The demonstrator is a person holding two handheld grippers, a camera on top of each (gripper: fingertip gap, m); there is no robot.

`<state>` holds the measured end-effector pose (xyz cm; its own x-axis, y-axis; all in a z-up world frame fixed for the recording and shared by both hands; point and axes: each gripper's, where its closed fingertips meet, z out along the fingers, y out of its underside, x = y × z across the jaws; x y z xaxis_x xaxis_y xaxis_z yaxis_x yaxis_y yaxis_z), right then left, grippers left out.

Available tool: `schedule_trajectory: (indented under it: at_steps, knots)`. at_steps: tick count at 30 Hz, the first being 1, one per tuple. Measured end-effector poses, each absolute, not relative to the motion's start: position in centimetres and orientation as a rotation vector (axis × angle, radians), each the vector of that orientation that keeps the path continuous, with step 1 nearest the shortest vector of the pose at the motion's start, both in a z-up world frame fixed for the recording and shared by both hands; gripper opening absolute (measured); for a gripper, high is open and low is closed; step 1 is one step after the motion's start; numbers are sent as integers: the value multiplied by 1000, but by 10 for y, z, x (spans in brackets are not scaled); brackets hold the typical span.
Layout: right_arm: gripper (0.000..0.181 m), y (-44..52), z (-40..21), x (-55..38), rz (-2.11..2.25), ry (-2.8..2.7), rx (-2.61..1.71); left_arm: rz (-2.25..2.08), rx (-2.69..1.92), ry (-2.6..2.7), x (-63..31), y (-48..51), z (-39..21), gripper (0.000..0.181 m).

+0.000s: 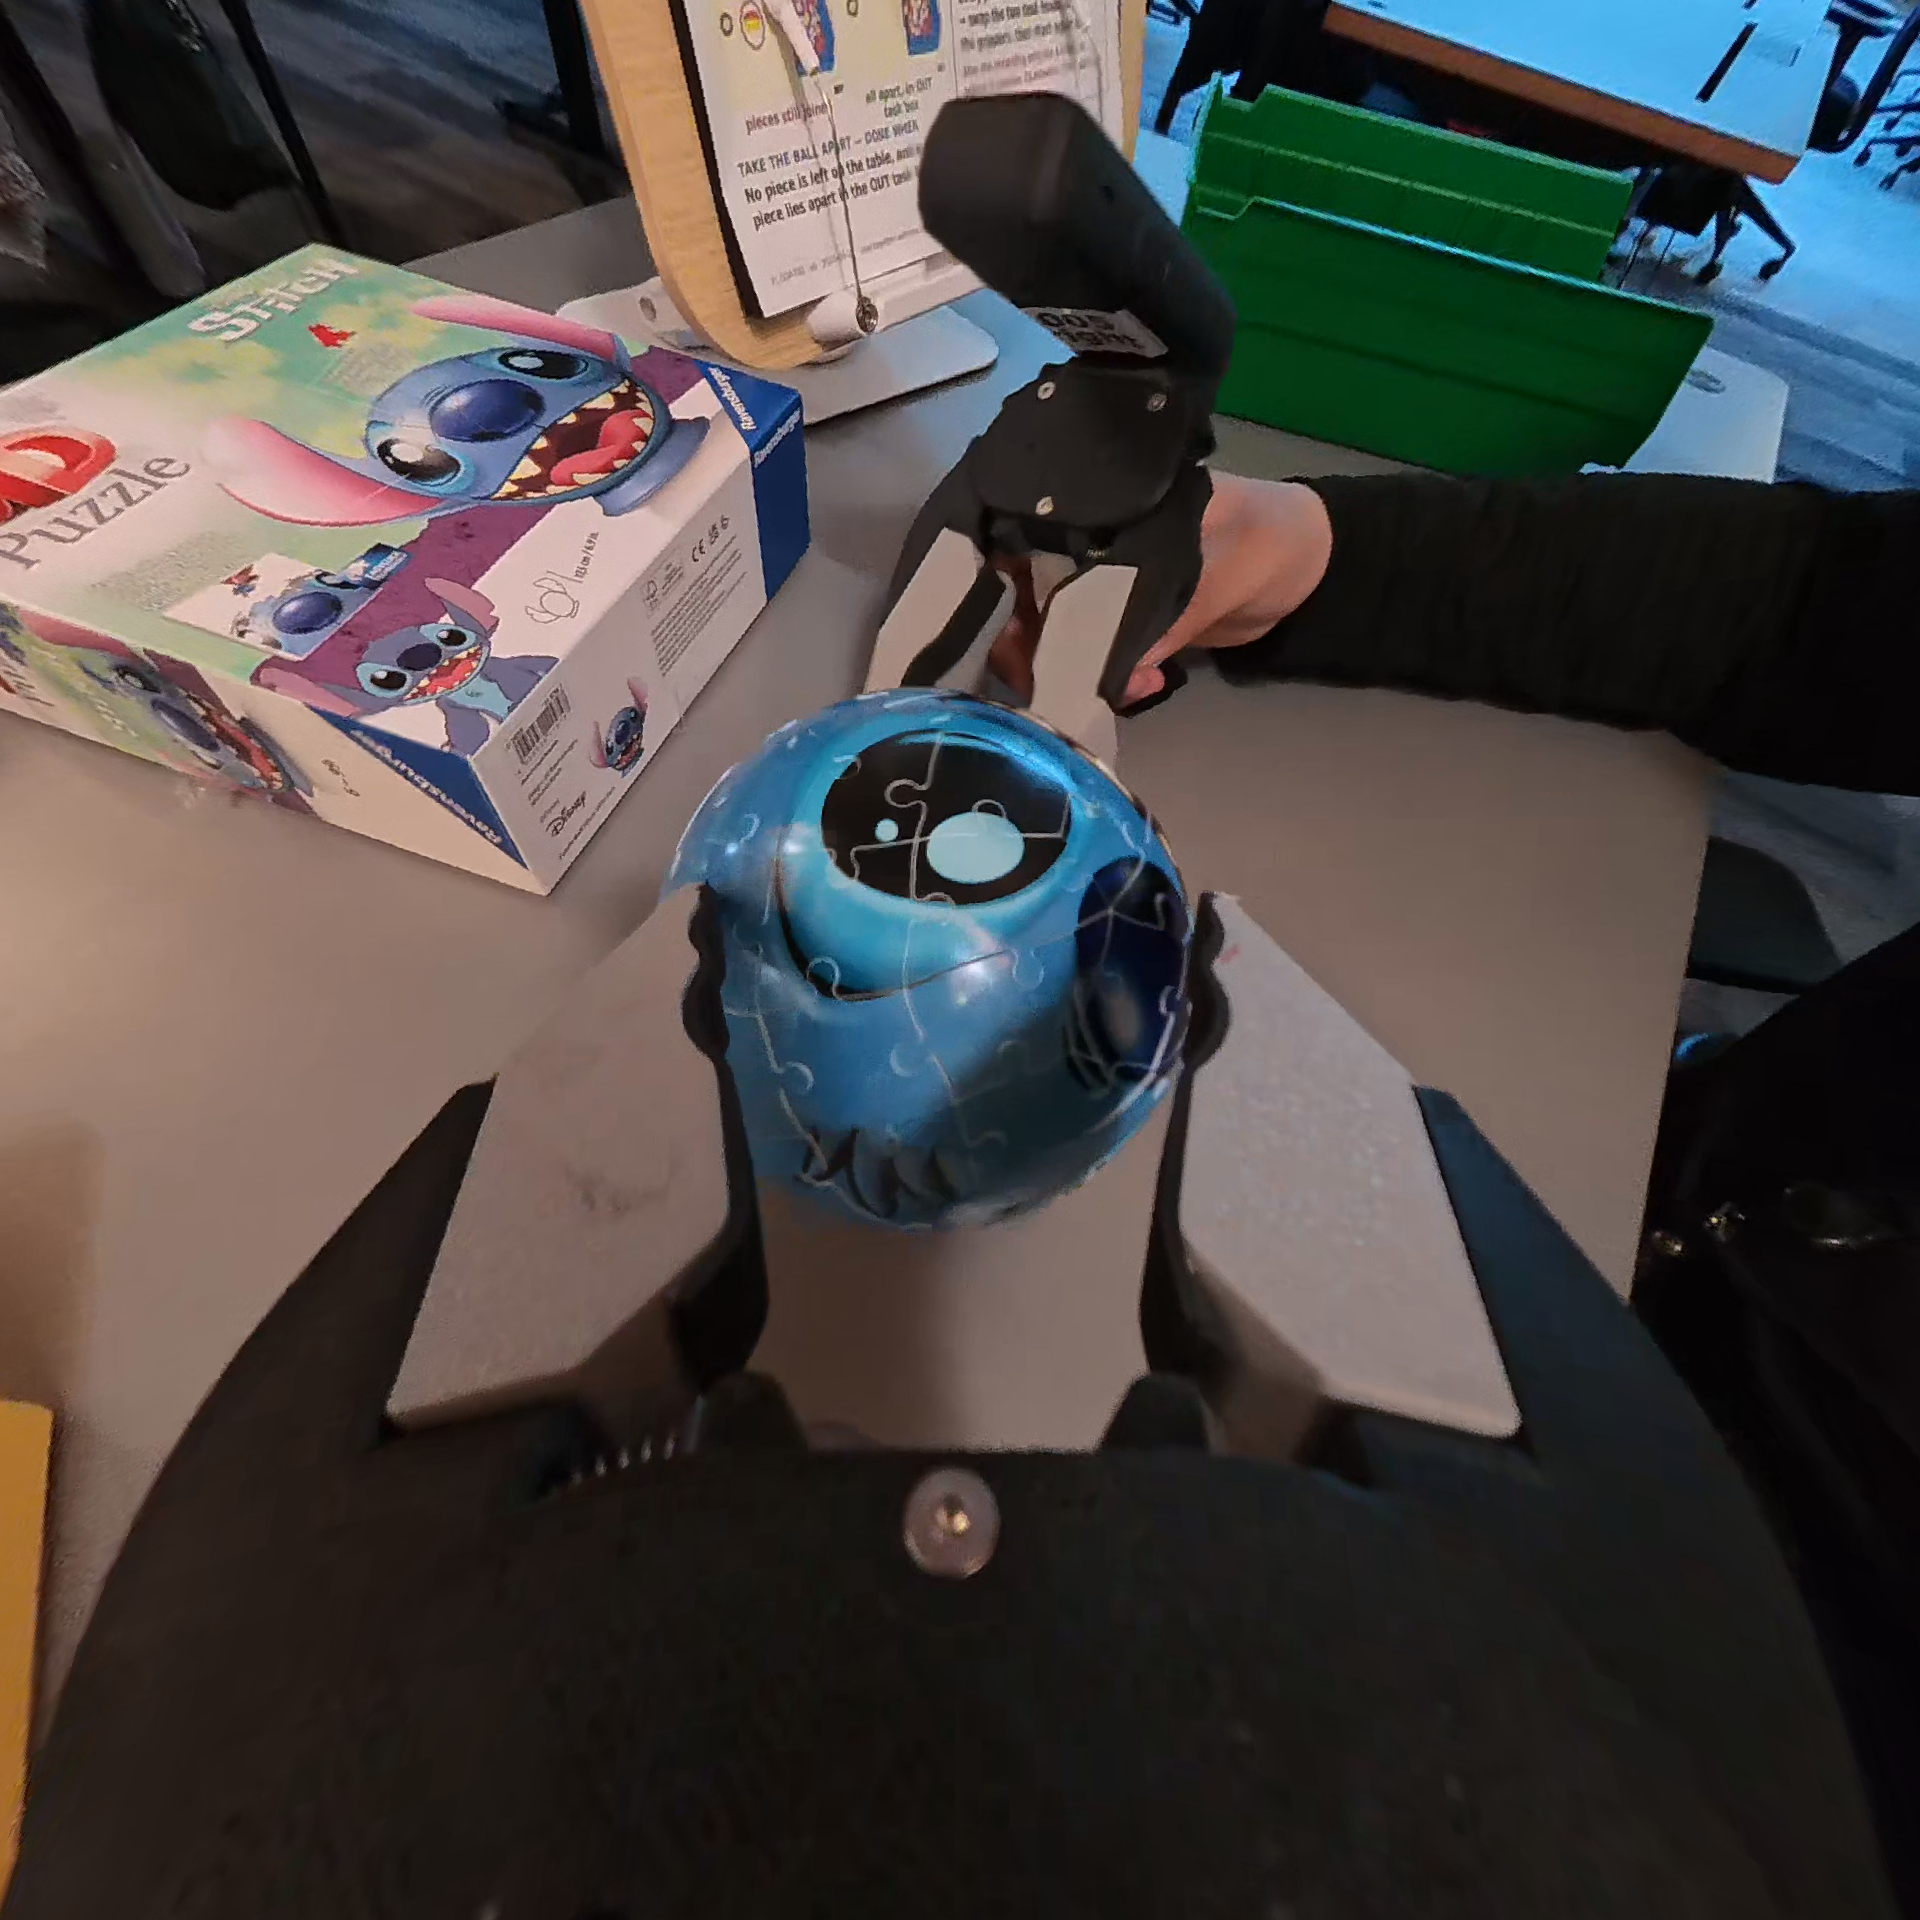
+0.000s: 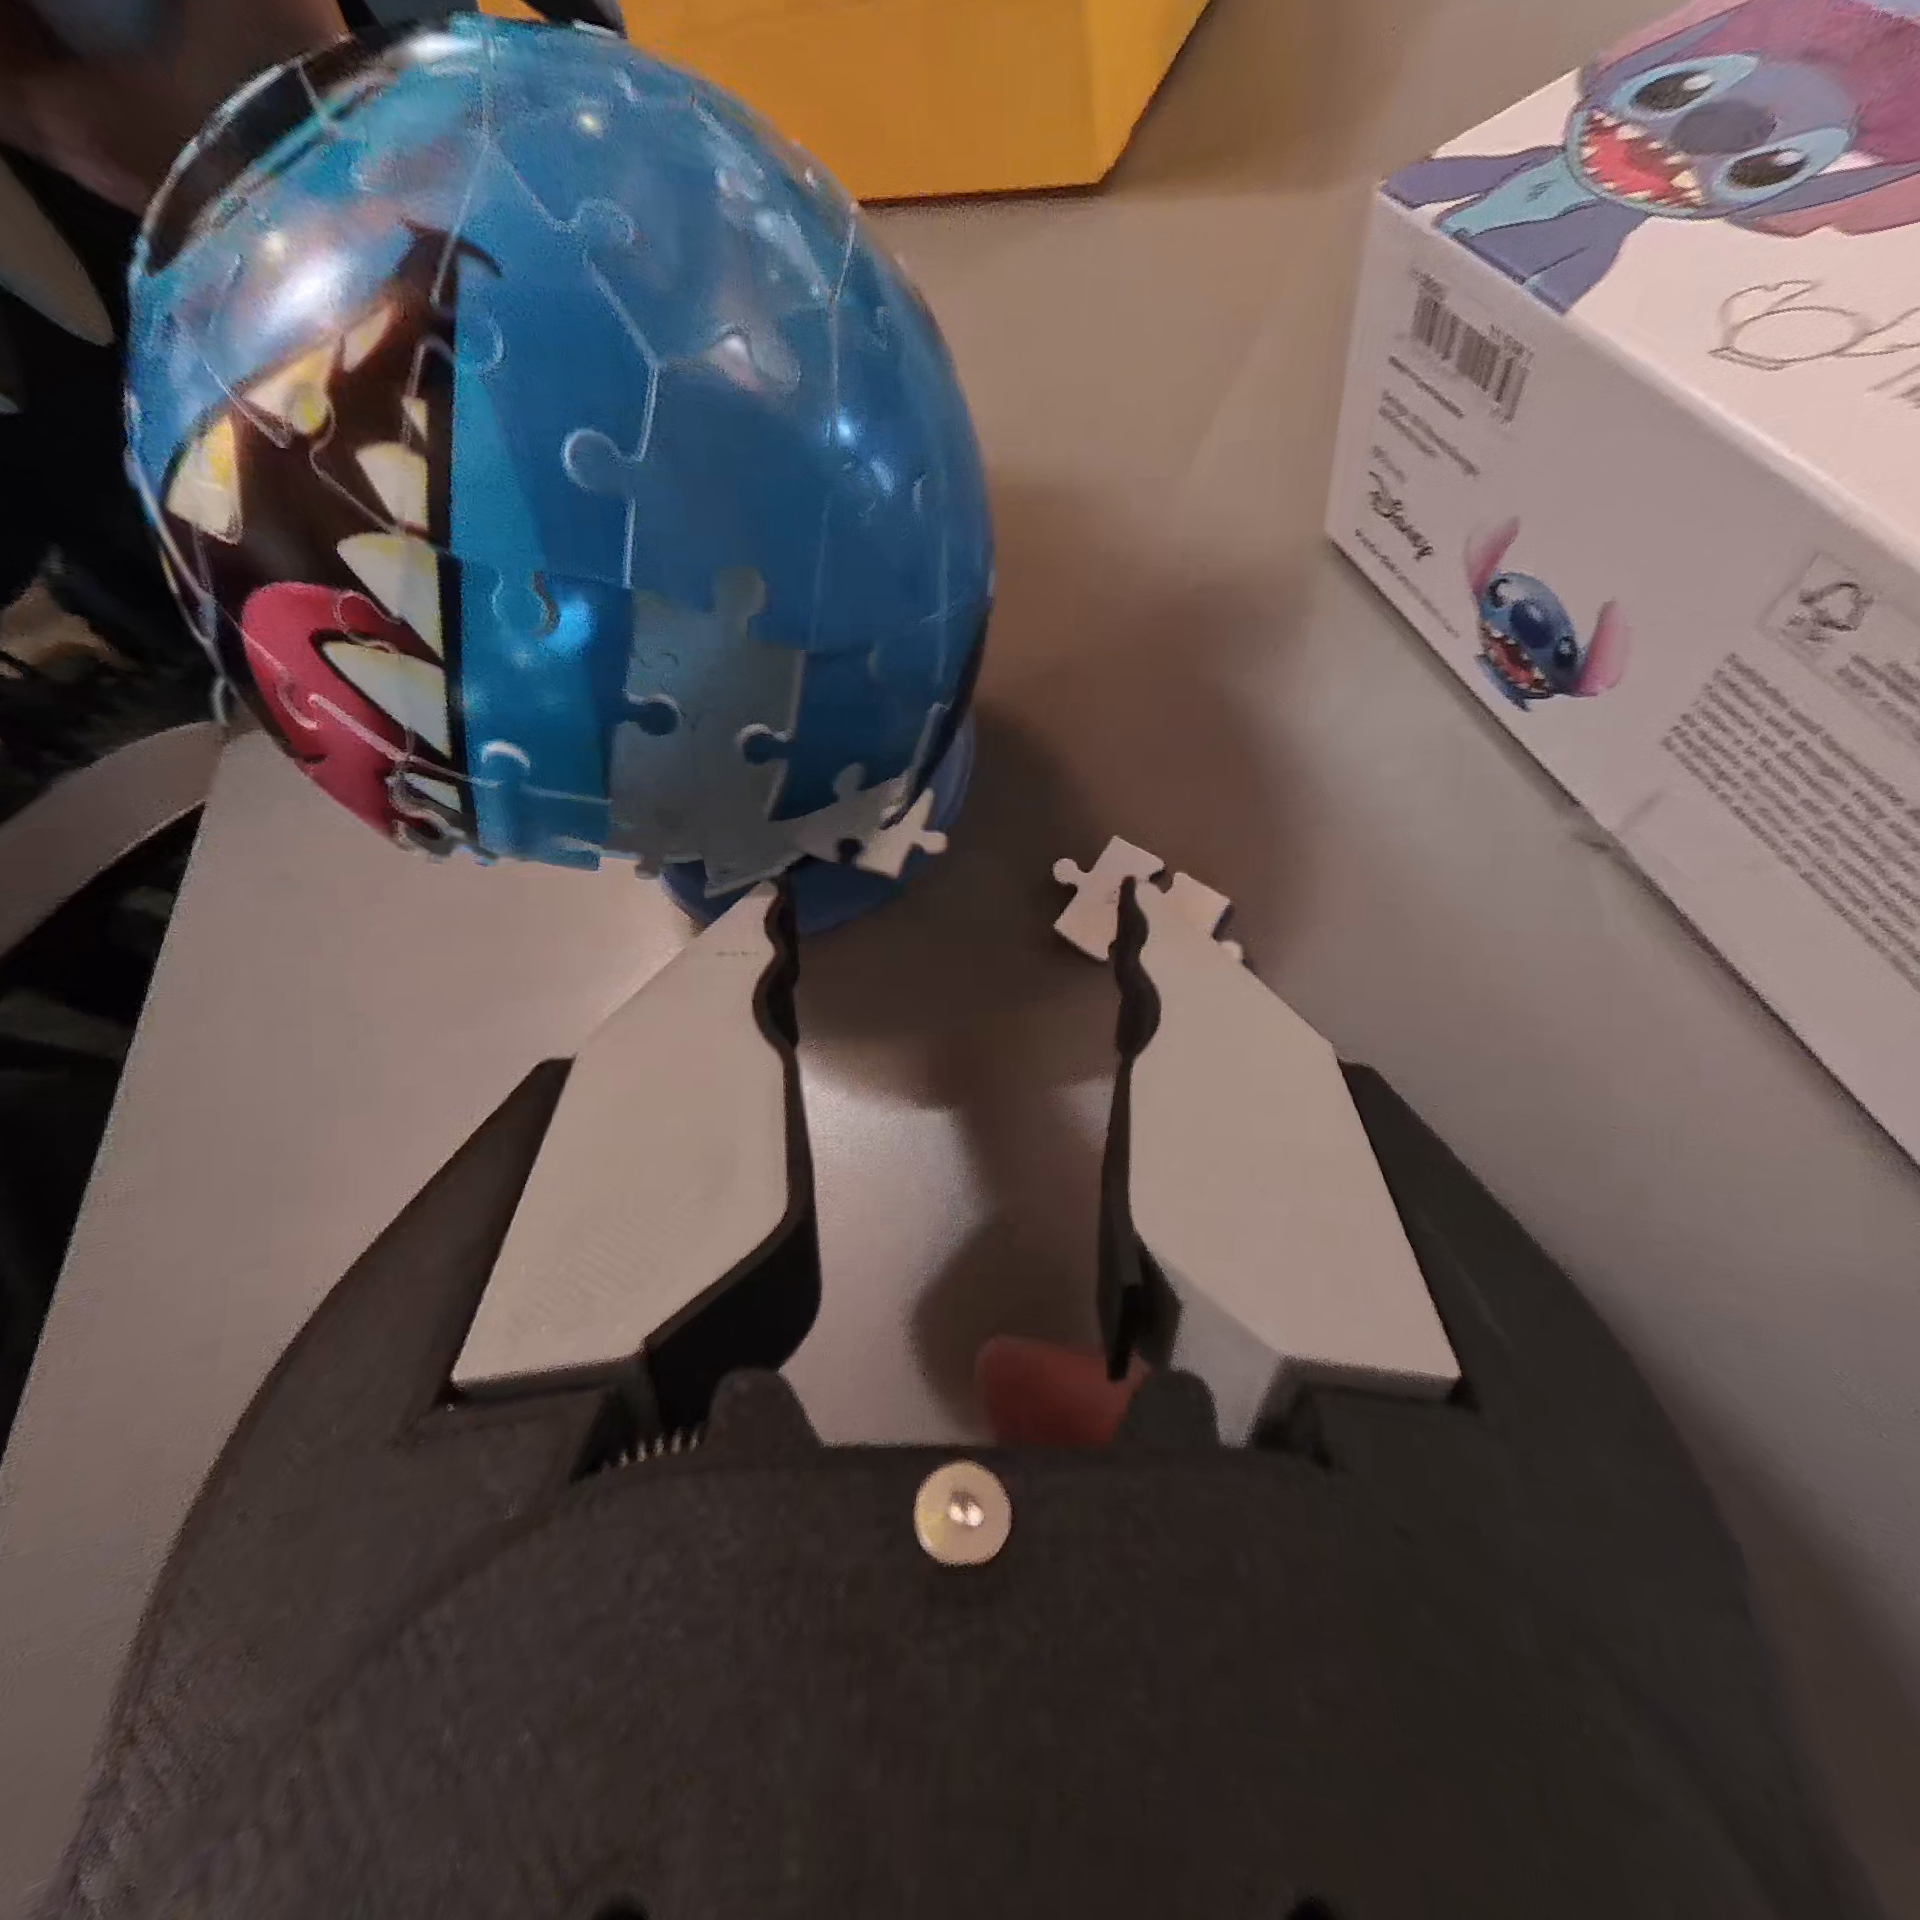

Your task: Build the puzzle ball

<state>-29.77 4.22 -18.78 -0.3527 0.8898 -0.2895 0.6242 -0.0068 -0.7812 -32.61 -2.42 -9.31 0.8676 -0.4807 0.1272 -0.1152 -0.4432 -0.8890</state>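
Note:
The blue puzzle ball (image 1: 935, 956) is held off the grey table (image 1: 260, 1039) between the fingers of my left gripper (image 1: 951, 966), which is shut on its sides. In the right wrist view the ball (image 2: 582, 468) hangs at upper left, showing a toothed mouth and a grey patch low on its side. My right gripper (image 2: 951, 904) is open, its jaws wide apart just below the ball. A white loose puzzle piece (image 2: 1195, 920) lies on the table at its right fingertip. In the left wrist view the right gripper (image 1: 1013, 675) sits behind the ball.
The puzzle box (image 1: 395, 540) lies to the left and also shows in the right wrist view (image 2: 1662, 520). An instruction card on a wooden stand (image 1: 831, 208) and green bins (image 1: 1403, 291) stand at the back. A yellow bin (image 2: 914, 94) is beyond the ball. A person's hand (image 1: 1247, 561) holds the right gripper. One gripper's finger ends stand about 12 cm off the other's.

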Motion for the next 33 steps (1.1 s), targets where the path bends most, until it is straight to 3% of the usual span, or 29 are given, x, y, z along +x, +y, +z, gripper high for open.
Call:
schedule_trajectory:
  at_steps: [22, 33]
  knots:
    - [64, 43, -186, -273, 1421, -2020, -1589, -530, -1928, 303, -354, -48, -104, 86]
    - [64, 64, -193, -275, 1202, -2038, -1496, -596, -2024, 566, -334, -22, -106, 94]
